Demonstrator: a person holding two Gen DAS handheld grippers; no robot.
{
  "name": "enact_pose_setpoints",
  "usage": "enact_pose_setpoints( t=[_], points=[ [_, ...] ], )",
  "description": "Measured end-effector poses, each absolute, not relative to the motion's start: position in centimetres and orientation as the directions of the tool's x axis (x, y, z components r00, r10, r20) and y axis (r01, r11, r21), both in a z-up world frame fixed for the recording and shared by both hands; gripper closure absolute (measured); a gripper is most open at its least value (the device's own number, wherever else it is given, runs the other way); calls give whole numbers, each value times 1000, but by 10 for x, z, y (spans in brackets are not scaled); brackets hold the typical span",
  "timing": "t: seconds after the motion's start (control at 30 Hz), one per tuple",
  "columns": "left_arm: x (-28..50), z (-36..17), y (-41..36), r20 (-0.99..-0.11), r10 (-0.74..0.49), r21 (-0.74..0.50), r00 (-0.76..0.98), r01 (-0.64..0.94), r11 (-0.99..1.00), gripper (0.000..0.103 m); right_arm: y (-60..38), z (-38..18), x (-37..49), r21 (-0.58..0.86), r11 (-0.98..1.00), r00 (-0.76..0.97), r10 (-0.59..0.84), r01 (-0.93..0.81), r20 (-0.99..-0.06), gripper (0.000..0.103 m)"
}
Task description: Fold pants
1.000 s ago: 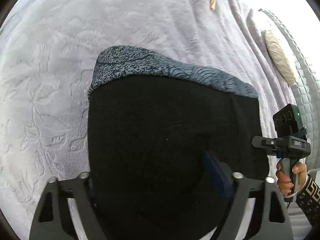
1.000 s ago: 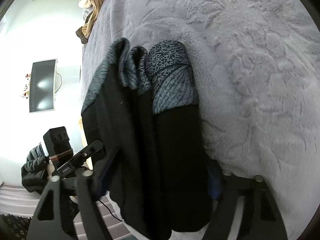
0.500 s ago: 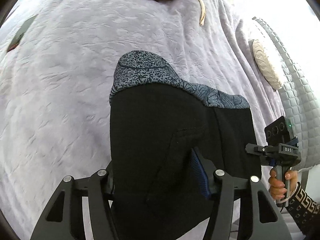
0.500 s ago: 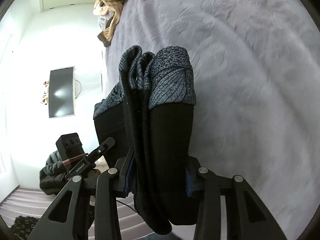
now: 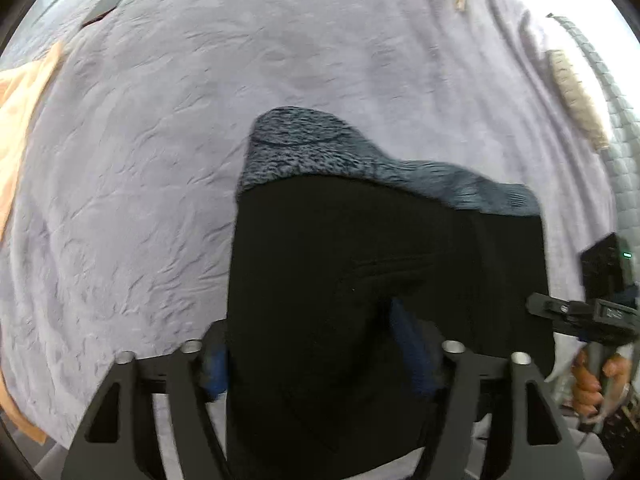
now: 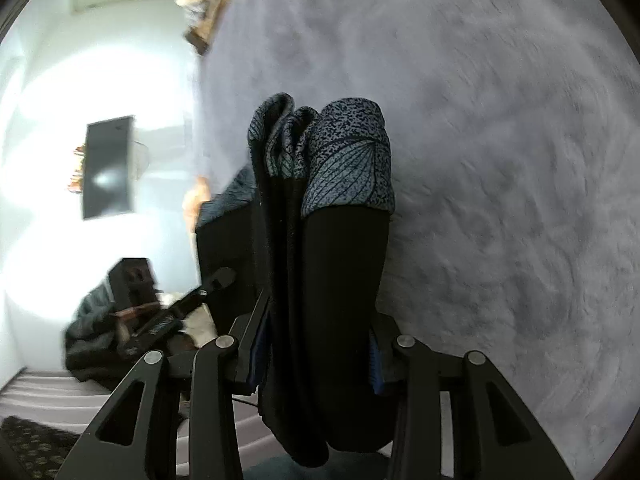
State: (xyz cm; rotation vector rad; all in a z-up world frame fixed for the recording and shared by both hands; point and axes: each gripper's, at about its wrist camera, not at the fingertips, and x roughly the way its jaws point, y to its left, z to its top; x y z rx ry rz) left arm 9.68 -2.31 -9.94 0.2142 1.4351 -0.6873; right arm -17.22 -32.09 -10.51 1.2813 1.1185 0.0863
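The black pants (image 5: 360, 272) with a blue-grey patterned band are folded into a thick bundle and held above the lilac bedspread (image 5: 200, 120). My left gripper (image 5: 316, 356) is shut on one end of the bundle. My right gripper (image 6: 316, 356) is shut on the other end, where the folded layers (image 6: 340, 264) show edge-on with the patterned band (image 6: 348, 168) at the top. The right gripper also shows at the right edge of the left wrist view (image 5: 600, 312). The left gripper shows in the right wrist view (image 6: 180, 312).
An orange cloth (image 5: 20, 120) lies at the bed's left edge. A heap of tan clothes (image 6: 208, 4) sits at the bed's far end. A quilted headboard (image 5: 616, 120) and a beige cushion (image 5: 576, 96) are on the right. A wall TV (image 6: 108, 168) hangs beyond the bed.
Both grippers have lifted the folded pants off the bedspread and carried them along over the bed; the orange cloth has come into the left wrist view.
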Motion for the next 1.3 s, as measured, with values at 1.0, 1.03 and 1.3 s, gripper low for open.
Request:
enact_pose_setpoints(
  t=[1.0, 1.03, 1.3],
  points=[
    [131, -88, -33, -959, -135, 13, 248, 515, 857, 8, -327, -74, -103, 437, 697, 334, 290, 568, -897, 94],
    [129, -85, -33, -958, -131, 22, 254, 524, 852, 8, -327, -73, -104, 437, 695, 334, 290, 571, -897, 94],
    [105, -74, -27, -968, -103, 46, 230, 563, 825, 8, -307, -53, -125, 350, 742, 267, 235, 572, -935, 93]
  ],
)
